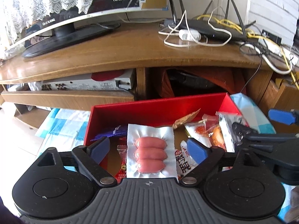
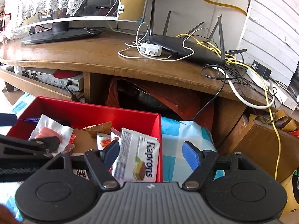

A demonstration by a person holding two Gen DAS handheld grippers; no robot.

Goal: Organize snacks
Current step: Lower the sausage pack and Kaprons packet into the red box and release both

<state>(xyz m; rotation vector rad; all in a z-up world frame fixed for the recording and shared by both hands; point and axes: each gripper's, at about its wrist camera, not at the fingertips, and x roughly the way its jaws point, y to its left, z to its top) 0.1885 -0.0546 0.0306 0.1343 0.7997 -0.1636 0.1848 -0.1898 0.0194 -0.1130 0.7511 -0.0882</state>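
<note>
my left gripper (image 1: 149,148) hangs wide over the clear vacuum pack of 3 pink sausages (image 1: 151,154) mid red cardboard box (image 1: 158,108), my right gripper (image 2: 152,154) wide by the white kaprons wafer packet (image 2: 137,160) at its right wall; i'd pinch edges, not contents.

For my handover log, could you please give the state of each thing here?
Left gripper: open, over the sausages.
Right gripper: open, astride the box wall.
Red rectangular cardboard box: lidless, holding snacks.
Vacuum-sealed pink sausage pack: sealed, flat.
White Kaprons wafer packet: sealed, leaning.
</note>
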